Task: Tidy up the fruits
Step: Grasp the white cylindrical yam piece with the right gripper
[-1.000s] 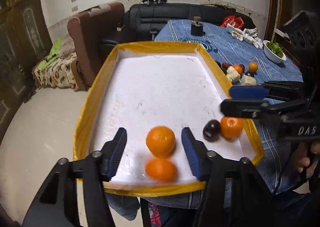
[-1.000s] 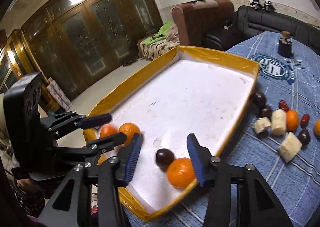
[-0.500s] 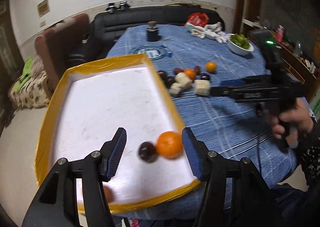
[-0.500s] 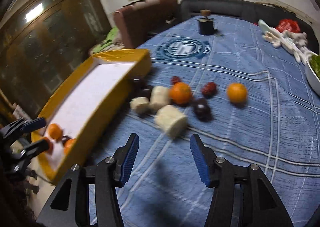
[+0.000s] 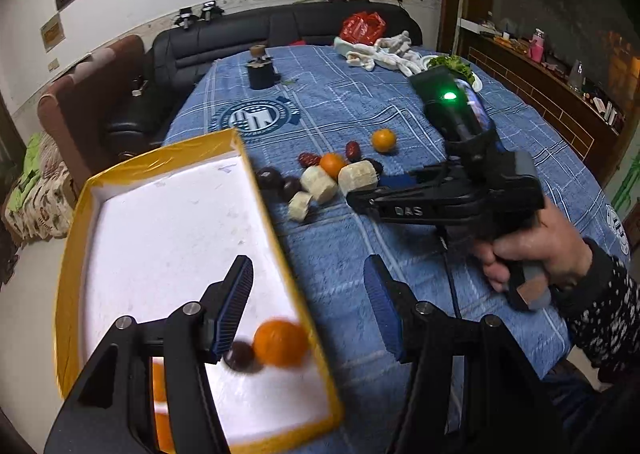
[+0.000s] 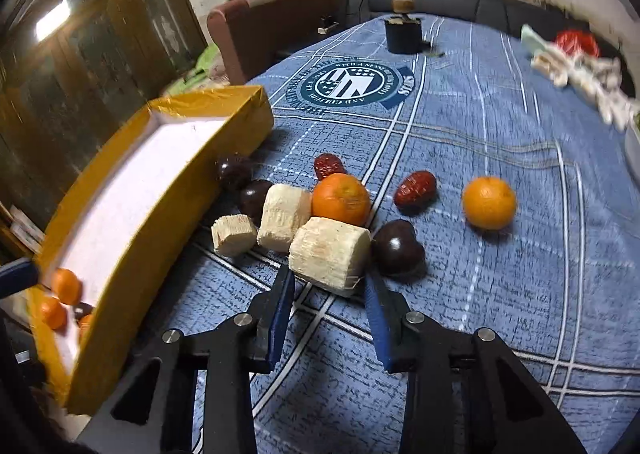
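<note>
Right gripper (image 6: 328, 286), jaws parted and holding nothing, hovered just before a pale, fibrous cylinder chunk (image 6: 330, 254) lying on the blue tablecloth (image 6: 480, 134) among oranges and dark fruits, beside the yellow-rimmed tray (image 6: 160, 210).

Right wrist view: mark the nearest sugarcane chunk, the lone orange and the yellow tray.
nearest sugarcane chunk (image 6: 330, 252): right wrist view, middle of its side.
lone orange (image 6: 489, 202): right wrist view, centre of peel.
yellow tray (image 6: 160, 206): right wrist view, outer wall.

Worktop (image 6: 500, 126): blue plaid cloth with round crest.
Black holder (image 6: 403, 34): upright at far end.
White gloves (image 5: 384, 52): heaped beside red bag (image 5: 362, 26).
Sofa (image 5: 240, 40): black, behind.
</note>
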`<state>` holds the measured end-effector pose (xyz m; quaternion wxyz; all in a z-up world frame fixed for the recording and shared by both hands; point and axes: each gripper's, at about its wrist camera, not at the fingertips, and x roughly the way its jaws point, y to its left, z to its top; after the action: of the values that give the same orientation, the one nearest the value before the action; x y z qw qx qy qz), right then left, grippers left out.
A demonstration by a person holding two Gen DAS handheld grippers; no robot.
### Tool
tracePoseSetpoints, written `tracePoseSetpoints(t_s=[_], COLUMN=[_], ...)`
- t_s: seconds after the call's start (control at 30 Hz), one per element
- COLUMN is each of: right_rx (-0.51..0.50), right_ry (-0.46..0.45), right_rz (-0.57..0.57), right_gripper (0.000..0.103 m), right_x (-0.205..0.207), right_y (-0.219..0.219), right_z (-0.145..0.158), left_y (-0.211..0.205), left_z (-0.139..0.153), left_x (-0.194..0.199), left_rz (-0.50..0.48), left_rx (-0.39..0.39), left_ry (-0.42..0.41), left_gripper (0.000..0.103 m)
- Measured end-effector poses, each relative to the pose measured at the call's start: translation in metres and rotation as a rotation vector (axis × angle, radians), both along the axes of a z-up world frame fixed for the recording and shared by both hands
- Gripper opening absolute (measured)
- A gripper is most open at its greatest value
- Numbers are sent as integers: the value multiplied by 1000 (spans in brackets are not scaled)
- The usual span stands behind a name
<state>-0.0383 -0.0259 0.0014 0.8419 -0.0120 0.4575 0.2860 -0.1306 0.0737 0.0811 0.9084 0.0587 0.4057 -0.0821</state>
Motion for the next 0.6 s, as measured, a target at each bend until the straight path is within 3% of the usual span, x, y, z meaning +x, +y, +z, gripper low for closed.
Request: tracePoseSetpoints(t_s=[0.23, 0.47, 0.6], right_rx=[86, 202, 171], right_ry=[-6, 142, 185], right_rz=[-55, -147, -158], right_gripper=[31, 31, 31], right_x=[2, 21, 25], right_y=[-53, -107, -111], right_z=[21, 12, 5], left_y=[-32, -52, -65], left_z=[-13, -28, -39], left_x=[62, 114, 123], left_rz=[-88, -209, -336], left_rx=[29, 230, 346], left_ry=[98, 160, 174], left_gripper=[56, 56, 56])
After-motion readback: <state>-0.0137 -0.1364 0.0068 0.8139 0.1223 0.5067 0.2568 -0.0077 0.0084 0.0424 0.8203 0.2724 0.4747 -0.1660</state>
